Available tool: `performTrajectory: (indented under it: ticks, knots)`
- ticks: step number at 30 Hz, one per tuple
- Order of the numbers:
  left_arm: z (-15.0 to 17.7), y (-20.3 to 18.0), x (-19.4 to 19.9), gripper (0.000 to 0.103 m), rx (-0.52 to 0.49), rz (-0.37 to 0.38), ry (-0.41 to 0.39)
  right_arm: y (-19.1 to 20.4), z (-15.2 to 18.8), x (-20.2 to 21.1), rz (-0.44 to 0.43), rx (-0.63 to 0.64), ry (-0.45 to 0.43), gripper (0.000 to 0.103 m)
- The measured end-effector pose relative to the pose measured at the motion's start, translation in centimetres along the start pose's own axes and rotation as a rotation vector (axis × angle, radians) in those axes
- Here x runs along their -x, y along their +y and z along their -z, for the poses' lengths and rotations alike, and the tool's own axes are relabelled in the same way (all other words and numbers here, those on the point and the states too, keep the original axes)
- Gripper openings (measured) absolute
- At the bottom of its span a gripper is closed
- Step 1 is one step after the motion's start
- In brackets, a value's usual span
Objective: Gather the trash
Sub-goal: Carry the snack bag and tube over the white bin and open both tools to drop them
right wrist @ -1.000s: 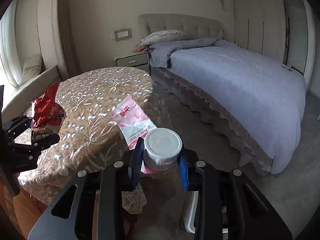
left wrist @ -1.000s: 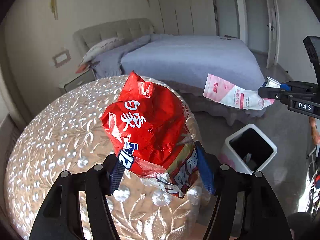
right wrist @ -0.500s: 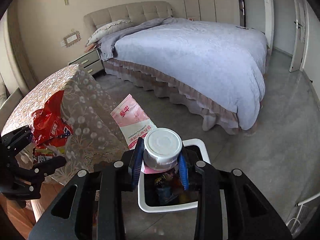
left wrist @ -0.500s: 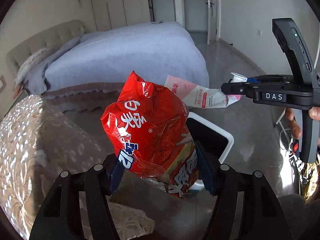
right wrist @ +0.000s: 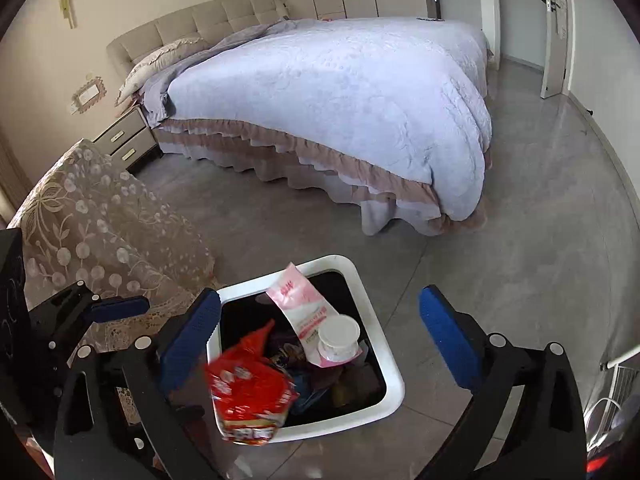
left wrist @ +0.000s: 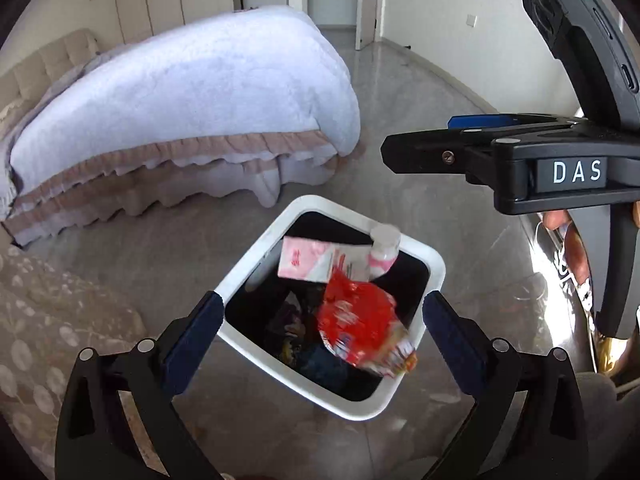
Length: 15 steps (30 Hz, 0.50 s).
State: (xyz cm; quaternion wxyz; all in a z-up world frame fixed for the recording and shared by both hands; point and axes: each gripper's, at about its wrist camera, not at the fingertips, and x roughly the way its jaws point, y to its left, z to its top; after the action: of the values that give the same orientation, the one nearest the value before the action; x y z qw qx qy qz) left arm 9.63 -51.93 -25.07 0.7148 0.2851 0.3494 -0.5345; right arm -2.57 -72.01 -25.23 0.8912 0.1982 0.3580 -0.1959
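Observation:
Over a white square bin (left wrist: 434,264) my left gripper (left wrist: 320,310) hangs with its jaws opening wide and nothing pressed between the pads. A red snack bag (left wrist: 360,324), blurred, drops loose into the bin's mouth. Beside it a pink pouch (left wrist: 306,260) with a white cap (left wrist: 385,236) falls in too. My right gripper (right wrist: 319,299) is also above the bin (right wrist: 386,364), its jaws opening, with the pink pouch (right wrist: 298,304) and the red bag (right wrist: 252,394) free below it. Each gripper shows in the other's view: the right gripper (left wrist: 420,136), the left gripper (right wrist: 100,306).
A bed (right wrist: 340,92) with a pale blue cover fills the far side. A table under a lace cloth (right wrist: 92,216) stands left of the bin, with a nightstand (right wrist: 124,140) behind it. Grey floor (right wrist: 540,220) runs right to a door (right wrist: 554,28).
Both grippers swung from the table to above the bin and sank. The left let go of the red bag, the right let go of the capped pink pouch; both now fall in.

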Motion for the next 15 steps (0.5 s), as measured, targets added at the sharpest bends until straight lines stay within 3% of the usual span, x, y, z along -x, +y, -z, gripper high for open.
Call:
performTrajectory:
  ticks: [10, 15]
  knots:
    - [0.3, 0.9, -0.3, 0.098, 0.040, 0.009, -0.005, -0.4, 0.4, -0.8, 0.019, -0.012, 0.029, 0.099]
    - [0.3, 1.1, 1.8, 0.098, 0.065, -0.016, -0.046, 0.9, 0.2, 0.2, 0.006, 0.008, 0.013, 0.099]
